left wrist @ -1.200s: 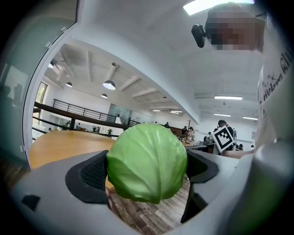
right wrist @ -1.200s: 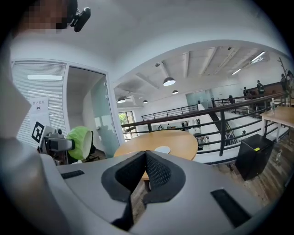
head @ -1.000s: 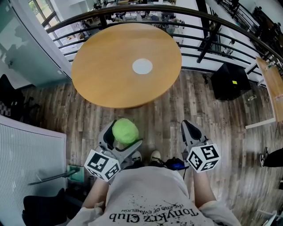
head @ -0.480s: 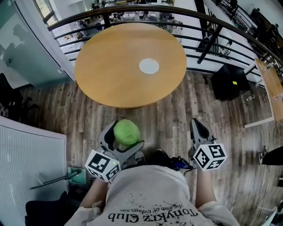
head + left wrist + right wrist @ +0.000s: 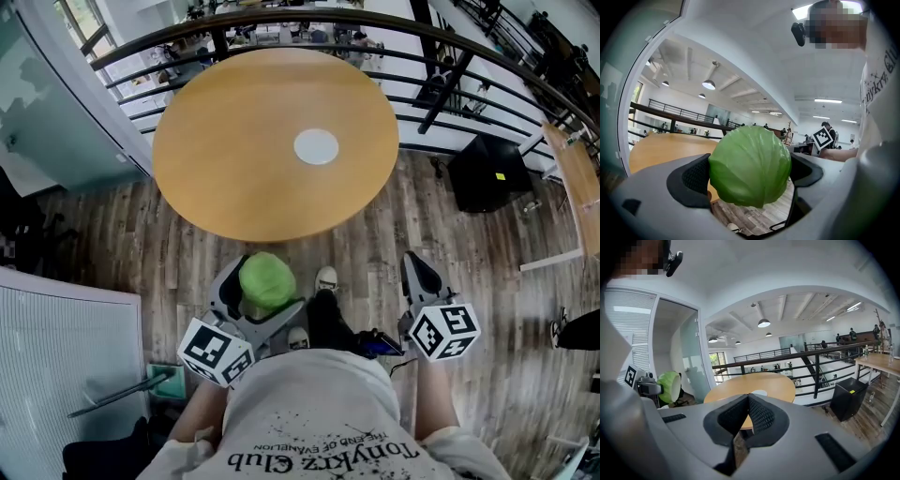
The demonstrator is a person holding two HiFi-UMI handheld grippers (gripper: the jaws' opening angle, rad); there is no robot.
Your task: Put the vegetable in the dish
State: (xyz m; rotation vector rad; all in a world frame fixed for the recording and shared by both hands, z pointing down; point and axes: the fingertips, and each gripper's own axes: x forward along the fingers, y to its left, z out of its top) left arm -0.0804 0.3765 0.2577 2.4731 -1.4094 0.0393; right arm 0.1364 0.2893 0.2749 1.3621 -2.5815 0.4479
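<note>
A green cabbage [image 5: 266, 280] sits clamped between the jaws of my left gripper [image 5: 255, 286], held low in front of the person's body over the wood floor. From the left gripper view the cabbage [image 5: 751, 165] fills the space between both pads. A small white dish [image 5: 316, 147] lies on the round wooden table [image 5: 234, 141] ahead, well beyond the cabbage. My right gripper [image 5: 418, 275] is held at the right, shut with nothing in it; its pads meet in the right gripper view, where the cabbage [image 5: 670, 386] and the dish [image 5: 760, 392] also show.
A dark railing [image 5: 450, 66] curves behind the table. A black box [image 5: 490, 172] stands on the floor at right, beside a wooden table edge [image 5: 574, 169]. A white slatted panel [image 5: 56, 356] is at the left. The person's shoes [image 5: 325, 279] are on the wood floor.
The view has shifted slightly; the table and dish sit a little lower and nearer. One shoe has stepped forward. Both grippers keep their hold and position.
</note>
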